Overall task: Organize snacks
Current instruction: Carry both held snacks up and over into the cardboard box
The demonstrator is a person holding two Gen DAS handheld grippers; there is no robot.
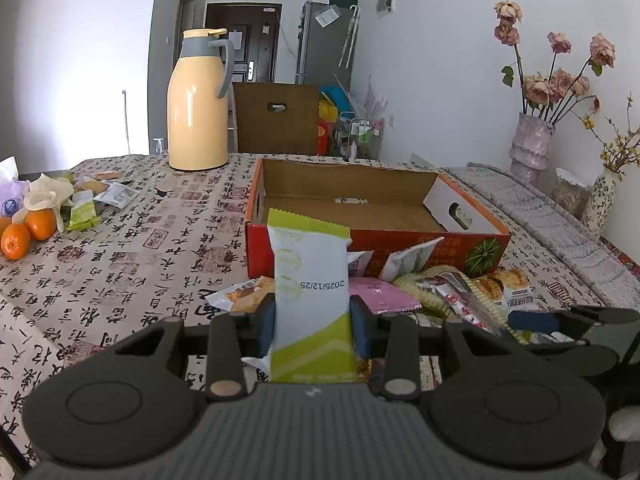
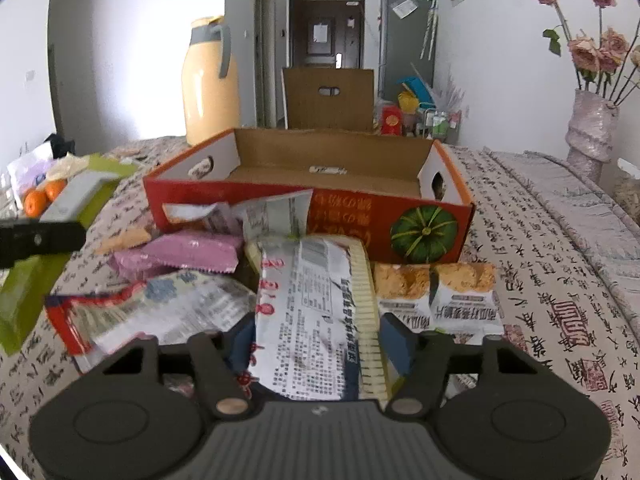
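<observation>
My left gripper (image 1: pixel 313 320) is shut on a green-and-white snack packet (image 1: pixel 310 288), held upright above the tablecloth in front of the open red cardboard box (image 1: pixel 376 248). That packet and gripper also show at the left of the right wrist view (image 2: pixel 76 196). My right gripper (image 2: pixel 316 344) is shut on a silver-and-cream snack packet (image 2: pixel 316 312), just in front of the box (image 2: pixel 312 216). Several more packets lie in a pile before the box, among them a pink one (image 2: pixel 180 254) and a cracker packet (image 2: pixel 436 292). The box holds almost nothing.
A yellow thermos jug (image 1: pixel 198 100) stands behind the box on the left. Oranges (image 1: pixel 28 232) and several packets (image 1: pixel 84 212) lie at the far left. A vase of dried roses (image 1: pixel 530 148) and a folded quilt (image 1: pixel 560 224) are at the right.
</observation>
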